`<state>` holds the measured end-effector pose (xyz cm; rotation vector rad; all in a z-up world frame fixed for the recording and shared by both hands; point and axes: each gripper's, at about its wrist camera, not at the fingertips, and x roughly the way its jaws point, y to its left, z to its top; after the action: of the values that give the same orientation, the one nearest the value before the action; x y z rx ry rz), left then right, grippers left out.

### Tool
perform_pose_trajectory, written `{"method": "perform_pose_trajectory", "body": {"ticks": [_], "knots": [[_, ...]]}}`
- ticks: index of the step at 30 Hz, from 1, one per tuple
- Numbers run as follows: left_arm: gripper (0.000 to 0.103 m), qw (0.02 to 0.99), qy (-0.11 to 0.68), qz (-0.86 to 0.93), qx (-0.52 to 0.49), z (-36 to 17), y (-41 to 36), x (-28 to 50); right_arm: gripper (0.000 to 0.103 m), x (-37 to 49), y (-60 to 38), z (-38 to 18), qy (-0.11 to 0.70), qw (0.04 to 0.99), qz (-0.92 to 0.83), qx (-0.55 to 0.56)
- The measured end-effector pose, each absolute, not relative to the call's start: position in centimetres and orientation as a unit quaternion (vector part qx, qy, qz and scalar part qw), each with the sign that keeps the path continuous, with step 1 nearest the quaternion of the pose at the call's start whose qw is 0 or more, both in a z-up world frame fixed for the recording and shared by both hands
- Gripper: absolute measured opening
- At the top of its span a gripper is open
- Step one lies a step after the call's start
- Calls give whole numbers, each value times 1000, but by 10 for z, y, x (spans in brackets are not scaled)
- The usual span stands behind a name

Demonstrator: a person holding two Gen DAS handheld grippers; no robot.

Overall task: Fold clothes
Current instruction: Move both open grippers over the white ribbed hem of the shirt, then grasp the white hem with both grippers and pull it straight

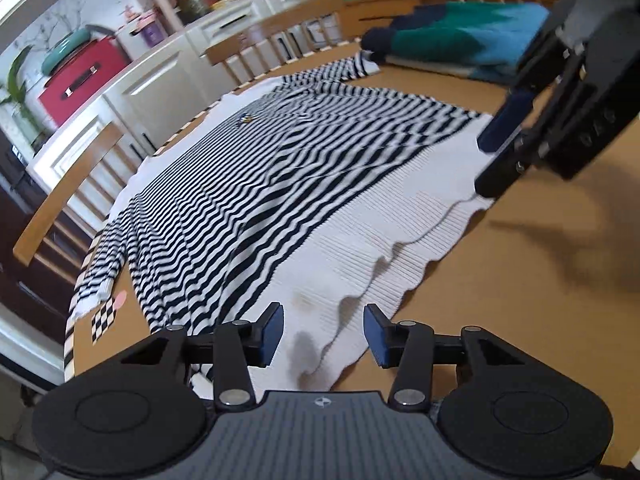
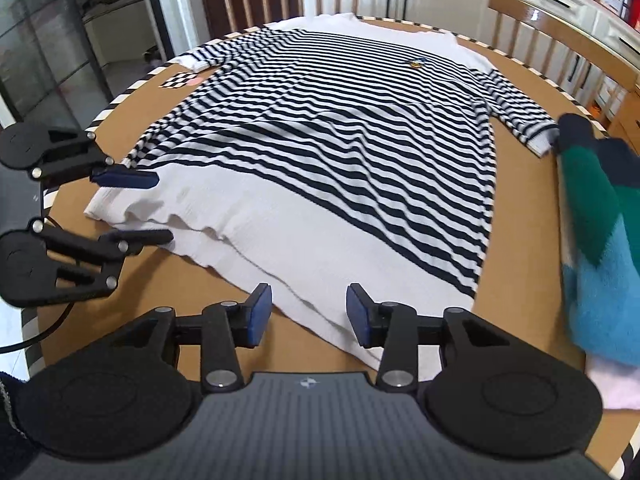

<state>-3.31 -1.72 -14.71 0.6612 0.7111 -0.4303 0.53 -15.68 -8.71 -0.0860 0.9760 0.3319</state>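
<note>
The striped jumper lies flat on the table, hem nearest. Both the left gripper and right gripper sit partly open over the white hem, gripping nothing. Best to pinch both layers at the corners together. No readable writing, only a small chest badge

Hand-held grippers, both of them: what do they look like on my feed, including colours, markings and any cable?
Both match. The left hand-held gripper and right hand-held gripper are black linkage frames with silver pivot pins, round black side discs, a grey ribbed centre plate bearing a small round mark, and blue pads on the fingers. In the right wrist view a black cable trails from the left one.
</note>
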Motion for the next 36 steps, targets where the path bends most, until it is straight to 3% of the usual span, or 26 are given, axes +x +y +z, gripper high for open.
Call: {"method": "perform_pose_trajectory", "body": {"ticks": [4, 5, 6, 8, 25, 28, 30, 36], "knots": [[48, 860, 336, -198, 328, -152, -29, -22, 43, 6, -160, -86, 468, 869, 156, -27], [43, 859, 335, -197, 335, -153, -29, -21, 43, 6, -159, -86, 466, 870, 156, -28], [37, 857, 333, -196, 341, -154, -30, -20, 43, 5, -157, -85, 464, 871, 157, -34], [8, 853, 331, -194, 353, -156, -31, -18, 44, 5, -151, -85, 459, 872, 162, -50], [6, 905, 347, -202, 142, -83, 8, -7, 43, 5, -80, -100, 383, 868, 203, -243], [6, 905, 354, -204, 116, -76, 13, -4, 38, 6, -79, -105, 384, 866, 192, -259], [6, 902, 362, -206, 113, -78, 16, -2, 3, 8, -86, -105, 390, 868, 177, -250], [6, 877, 404, -228, 130, -101, 14, -4, 1, 11, -111, -93, 418, 864, 191, -208]]}}
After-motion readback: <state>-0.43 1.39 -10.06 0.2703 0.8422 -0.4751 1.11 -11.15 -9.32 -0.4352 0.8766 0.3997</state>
